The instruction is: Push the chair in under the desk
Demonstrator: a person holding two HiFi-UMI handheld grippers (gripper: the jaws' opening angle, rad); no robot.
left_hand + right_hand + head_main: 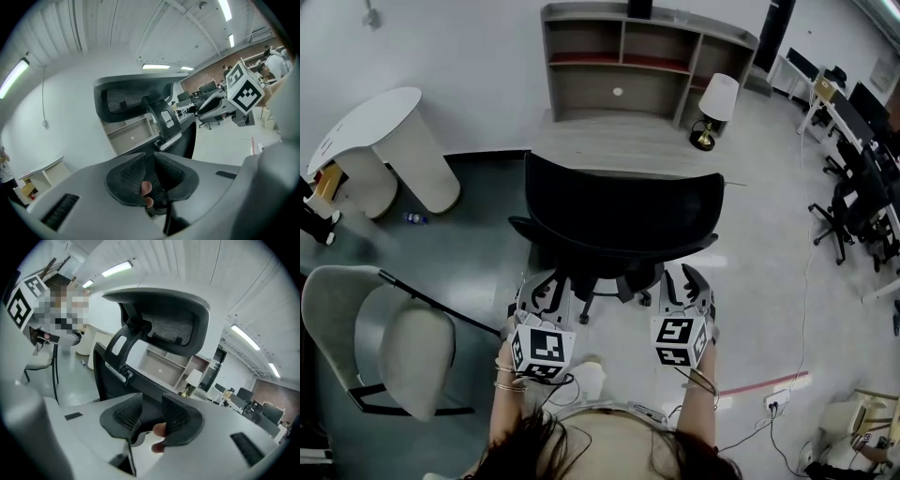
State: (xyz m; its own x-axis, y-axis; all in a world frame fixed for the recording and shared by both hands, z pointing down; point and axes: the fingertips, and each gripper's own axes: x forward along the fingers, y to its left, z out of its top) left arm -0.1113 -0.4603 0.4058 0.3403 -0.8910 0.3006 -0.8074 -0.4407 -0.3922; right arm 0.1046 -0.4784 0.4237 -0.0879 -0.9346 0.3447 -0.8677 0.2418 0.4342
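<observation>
Black mesh-backed office chair (619, 211) stands facing the pale wood-grain bench (609, 141) with shelves, its front at the bench edge and its backrest toward the person. Left gripper (546, 291) and right gripper (686, 283) sit just behind the backrest's lower edge. The left's jaws are a slit apart, the right's wider, neither clamped on it.

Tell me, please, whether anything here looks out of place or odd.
The chair stands short of the desk, its base out on the floor rather than tucked under. A small bluish thing, perhaps a bottle, lies by the white table. Nothing looks spilled or damaged.
</observation>
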